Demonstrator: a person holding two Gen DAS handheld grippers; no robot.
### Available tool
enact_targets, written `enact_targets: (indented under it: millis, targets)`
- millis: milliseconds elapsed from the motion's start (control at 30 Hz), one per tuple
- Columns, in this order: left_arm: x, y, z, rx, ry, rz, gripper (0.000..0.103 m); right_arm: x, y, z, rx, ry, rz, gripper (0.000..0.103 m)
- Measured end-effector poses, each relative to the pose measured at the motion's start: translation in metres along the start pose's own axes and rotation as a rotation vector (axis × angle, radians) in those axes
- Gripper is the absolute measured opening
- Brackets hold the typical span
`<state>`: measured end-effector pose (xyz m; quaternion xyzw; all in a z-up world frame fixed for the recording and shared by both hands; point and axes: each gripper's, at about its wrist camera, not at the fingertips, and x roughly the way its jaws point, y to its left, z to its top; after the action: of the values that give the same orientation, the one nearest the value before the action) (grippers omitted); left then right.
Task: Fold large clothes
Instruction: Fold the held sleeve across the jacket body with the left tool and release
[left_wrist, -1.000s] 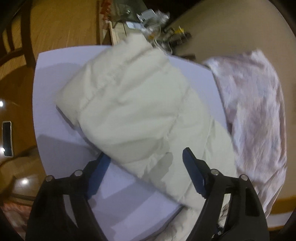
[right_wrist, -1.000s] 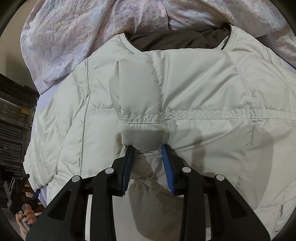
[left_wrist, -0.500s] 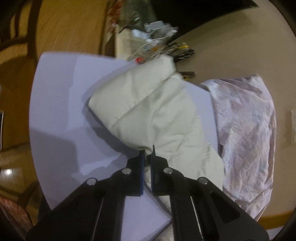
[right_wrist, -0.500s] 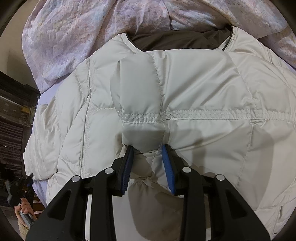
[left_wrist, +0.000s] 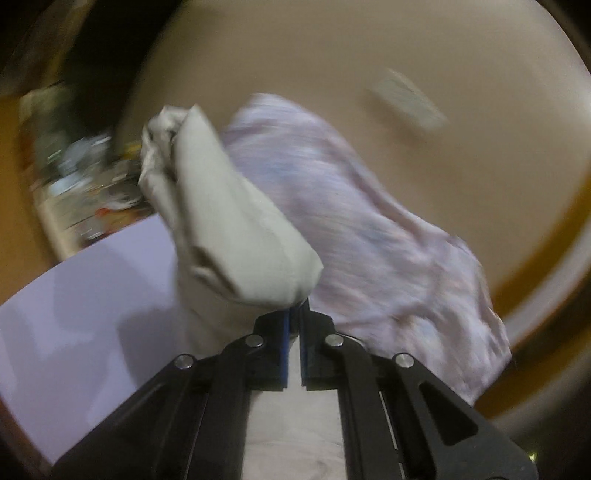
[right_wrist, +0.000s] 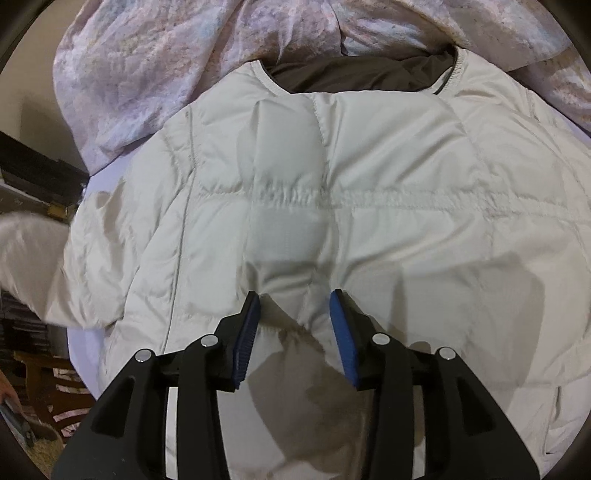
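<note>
A cream quilted puffer jacket (right_wrist: 369, 206) lies spread on a lavender sheet (right_wrist: 79, 343), its brown lining showing at the collar (right_wrist: 354, 70). My right gripper (right_wrist: 295, 306) hovers over the jacket's middle with its blue pads (right_wrist: 341, 325) apart and a fold of fabric between them. My left gripper (left_wrist: 293, 314) is shut on the jacket's sleeve (left_wrist: 229, 225) and holds it lifted off the sheet (left_wrist: 74, 314); that view is blurred by motion. The raised sleeve also shows at the left edge of the right wrist view (right_wrist: 26, 251).
A crumpled pink-and-lilac patterned cloth (right_wrist: 184, 62) lies beyond the collar, also seen in the left wrist view (left_wrist: 369, 236). A cluttered shelf (left_wrist: 81, 184) stands past the sheet's far edge. A wooden chair (right_wrist: 48, 373) and dark shelves (right_wrist: 33, 184) stand to the left.
My left gripper has lifted the sleeve up off the sheet and swung toward the patterned cloth. My right gripper's pads have spread wider, loosening on the fold they pinched.
</note>
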<state>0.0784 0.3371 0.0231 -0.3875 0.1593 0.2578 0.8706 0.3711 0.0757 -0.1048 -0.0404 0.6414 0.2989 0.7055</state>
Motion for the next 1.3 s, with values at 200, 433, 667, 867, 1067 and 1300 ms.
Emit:
enact_targets:
  millis: [200, 433, 667, 867, 1067, 1300]
  targets:
    - [0.037, -0.099, -0.033, 0.211, 0.119, -0.189, 0.004, -0.032, -0.026, -0.019, 0.041, -0.094, -0.032, 0.044]
    - [0.092, -0.153, -0.100, 0.310, 0.361, -0.258, 0.004, -0.062, -0.077, -0.038, 0.175, -0.167, -0.070, 0.046]
    - [0.134, -0.168, -0.172, 0.438, 0.559, -0.205, 0.005, -0.070, -0.107, -0.058, 0.281, -0.189, -0.082, 0.046]
    - [0.143, -0.155, -0.202, 0.463, 0.666, -0.164, 0.010, -0.073, -0.104, -0.059, 0.275, -0.206, -0.073, 0.046]
    - [0.124, -0.139, -0.193, 0.429, 0.666, -0.169, 0.065, -0.087, -0.082, -0.043, 0.224, -0.296, 0.025, 0.045]
    - [0.102, -0.096, -0.162, 0.415, 0.599, -0.042, 0.069, -0.074, -0.027, -0.002, 0.061, -0.302, 0.105, 0.034]
